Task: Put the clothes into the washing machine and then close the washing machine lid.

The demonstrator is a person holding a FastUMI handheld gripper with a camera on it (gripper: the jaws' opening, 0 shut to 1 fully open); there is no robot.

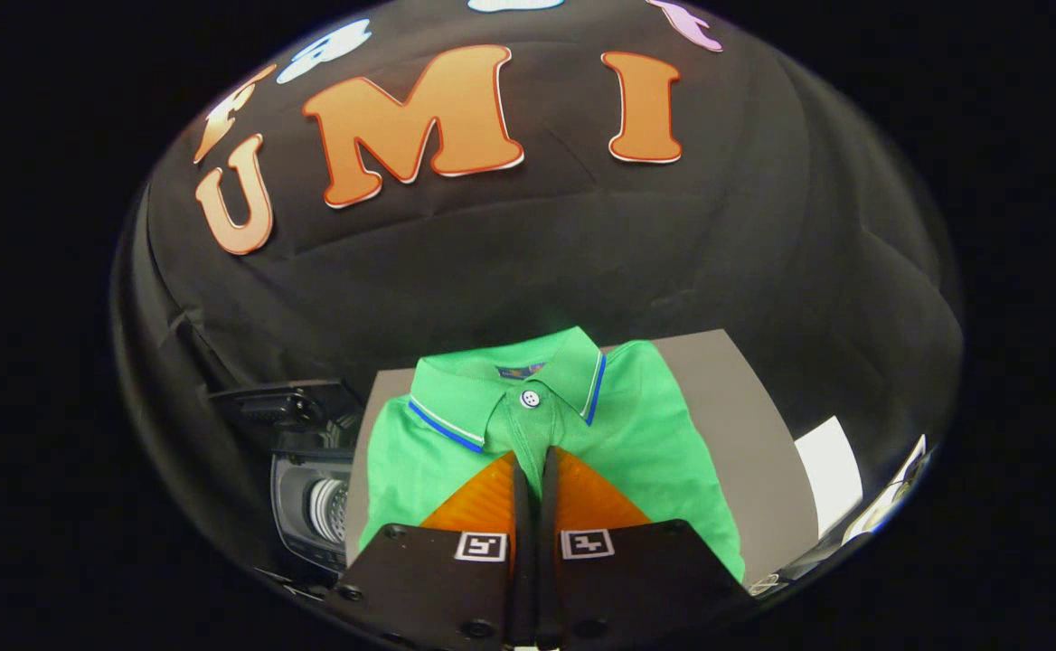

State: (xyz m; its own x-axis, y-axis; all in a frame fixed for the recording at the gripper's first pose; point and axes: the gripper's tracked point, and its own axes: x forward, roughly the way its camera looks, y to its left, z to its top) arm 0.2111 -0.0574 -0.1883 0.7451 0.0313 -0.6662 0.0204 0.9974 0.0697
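Picking-up step: gripper [532,452], fingers pressed together, over the shirt [655,425]; next, spread and pinch it; washer [311,506] lower left.

Hand-held gripper [531,455], fingers nearly together, over folded green shirt [655,425].

Your gripper [532,457] points straight forward, its two fingers [492,497] drawn together side by side with just a thin dark slit between them. The fingertips meet at a narrow point, and nothing shows clamped between them
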